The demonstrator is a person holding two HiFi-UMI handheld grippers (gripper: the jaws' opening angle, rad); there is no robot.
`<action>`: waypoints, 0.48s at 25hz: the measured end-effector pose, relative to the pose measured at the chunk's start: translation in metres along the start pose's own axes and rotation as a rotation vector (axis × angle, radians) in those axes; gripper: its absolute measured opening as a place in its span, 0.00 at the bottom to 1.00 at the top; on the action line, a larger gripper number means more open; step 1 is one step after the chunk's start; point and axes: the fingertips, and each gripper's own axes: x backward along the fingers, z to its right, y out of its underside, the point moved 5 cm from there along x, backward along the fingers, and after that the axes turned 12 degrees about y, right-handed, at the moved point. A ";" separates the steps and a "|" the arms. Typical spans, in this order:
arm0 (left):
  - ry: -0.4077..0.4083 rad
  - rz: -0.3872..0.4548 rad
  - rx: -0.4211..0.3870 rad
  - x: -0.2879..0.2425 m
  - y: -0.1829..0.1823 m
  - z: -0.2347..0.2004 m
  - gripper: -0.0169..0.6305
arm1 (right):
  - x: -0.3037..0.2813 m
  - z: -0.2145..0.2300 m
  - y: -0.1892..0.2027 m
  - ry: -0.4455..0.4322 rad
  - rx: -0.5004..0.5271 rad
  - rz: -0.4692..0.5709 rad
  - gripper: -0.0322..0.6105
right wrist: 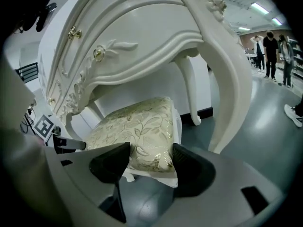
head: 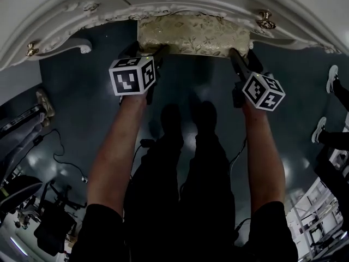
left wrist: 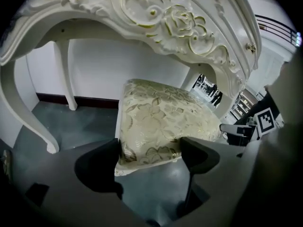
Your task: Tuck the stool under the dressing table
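A stool (head: 193, 34) with a cream floral cushion stands partly under the white carved dressing table (head: 163, 4), its near edge sticking out. My left gripper (head: 150, 52) is shut on the cushion's near left corner. In the left gripper view its pads (left wrist: 149, 157) press that corner of the stool (left wrist: 161, 117) from both sides, below the table's carved apron (left wrist: 156, 18). My right gripper (head: 240, 56) is shut on the near right corner. In the right gripper view its jaws (right wrist: 150, 160) clamp the stool's cushion (right wrist: 137, 126) under the dressing table (right wrist: 142, 37).
Curved white table legs (left wrist: 28, 112) (right wrist: 236, 89) stand either side of the stool, with a white wall behind. Brass drawer knobs (head: 266, 19) stick out of the table front. People (right wrist: 272, 51) stand to the right; cables (head: 54, 157) and gear lie on the dark floor at the left.
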 end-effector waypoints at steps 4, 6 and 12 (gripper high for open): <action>0.002 0.057 -0.017 -0.011 -0.016 -0.006 0.67 | -0.018 0.002 -0.015 -0.010 0.001 0.040 0.52; -0.002 0.094 -0.022 -0.016 -0.021 -0.007 0.67 | -0.024 0.004 -0.021 -0.014 -0.001 0.066 0.52; -0.009 0.190 -0.041 -0.028 -0.039 -0.011 0.67 | -0.041 0.008 -0.038 -0.014 -0.011 0.160 0.52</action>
